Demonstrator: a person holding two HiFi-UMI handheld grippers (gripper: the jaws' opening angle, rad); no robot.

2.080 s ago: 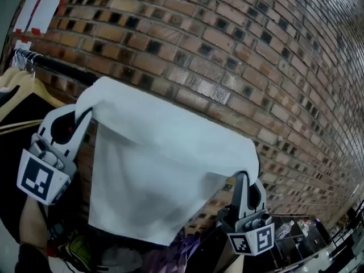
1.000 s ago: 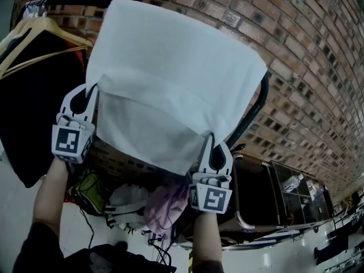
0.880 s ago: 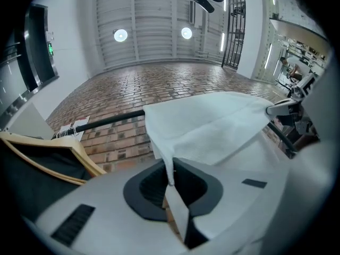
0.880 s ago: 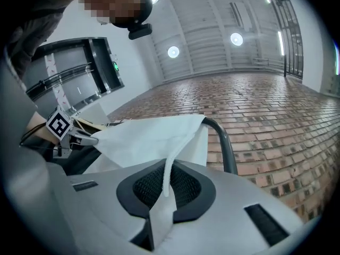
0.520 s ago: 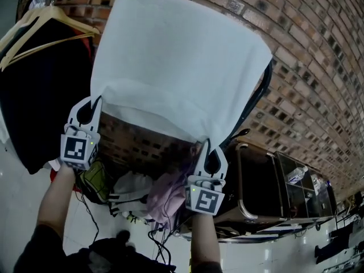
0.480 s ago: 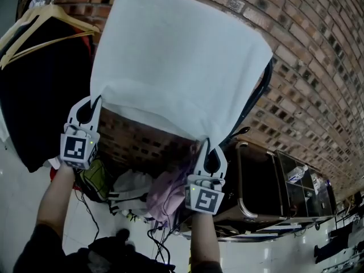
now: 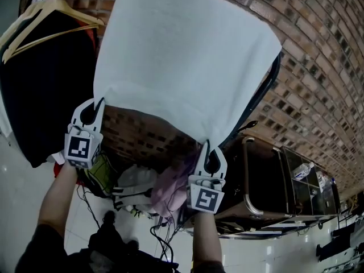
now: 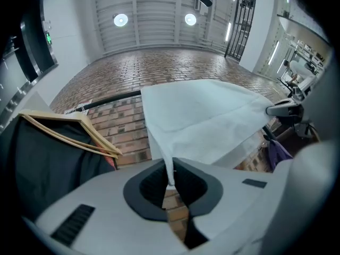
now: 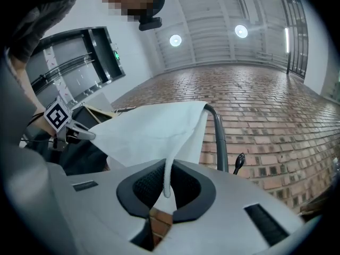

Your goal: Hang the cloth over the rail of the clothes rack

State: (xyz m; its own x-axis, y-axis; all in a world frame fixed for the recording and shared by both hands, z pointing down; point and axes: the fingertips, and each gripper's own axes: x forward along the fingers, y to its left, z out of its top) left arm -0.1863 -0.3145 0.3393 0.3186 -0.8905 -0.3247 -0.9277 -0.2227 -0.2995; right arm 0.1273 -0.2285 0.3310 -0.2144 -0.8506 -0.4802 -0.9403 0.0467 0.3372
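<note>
**Hanging a floppy white cloth on a rack rail: grip notes**

The cloth (image 7: 182,56) is already draped over the rail (image 8: 114,99), close to the bend at the rail's right end. Its near half hangs down toward the person. The left gripper (image 7: 98,102) is clamped on the lower left corner and the right gripper (image 7: 206,145) is clamped on the lower right one. Both gripper views show only a thin pinch of fabric between the jaws.

It looks light, thin and totally limp, and it sags and creases wherever it isn't pulled. I'd say the corners are the right place to hold, since that keeps the bottom edge spread flat. It's not fragile, but that smooth rail could let it slide off if one side hangs much longer. A wooden hanger (image 7: 51,13) with dark clothes (image 7: 45,90) sits just left of it.
</note>
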